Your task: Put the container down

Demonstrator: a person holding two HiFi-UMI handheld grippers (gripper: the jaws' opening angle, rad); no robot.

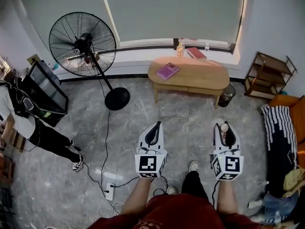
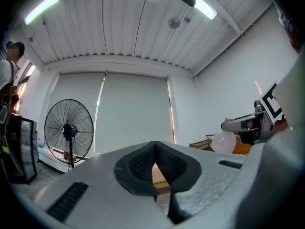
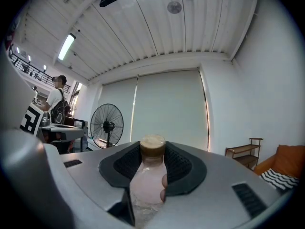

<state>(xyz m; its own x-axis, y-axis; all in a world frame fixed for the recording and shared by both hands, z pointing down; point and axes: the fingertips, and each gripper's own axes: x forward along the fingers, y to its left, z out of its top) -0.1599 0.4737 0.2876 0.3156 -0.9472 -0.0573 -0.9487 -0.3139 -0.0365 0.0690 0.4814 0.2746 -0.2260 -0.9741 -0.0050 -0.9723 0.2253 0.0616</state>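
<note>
The person's red shirt point(image 1: 177, 213) is sitting nearest the head camera, and both forearms are reaching forward from it, side by side and level above the grey floor point(image 1: 186, 113). The right gripper point(image 1: 227, 126) point(image 3: 151, 157) is clamping a pale pink container point(image 1: 223, 128) point(image 3: 147, 182) with a brownish cap point(image 3: 152, 146), keeping it upright in the air. The left gripper point(image 1: 153, 128) point(image 2: 154, 151) is carrying nothing, its jaws pressing together at the tips. The oval wooden surface point(image 1: 202, 75), bearing a purple book point(image 1: 167, 70), is lying well ahead of both grippers.
</note>
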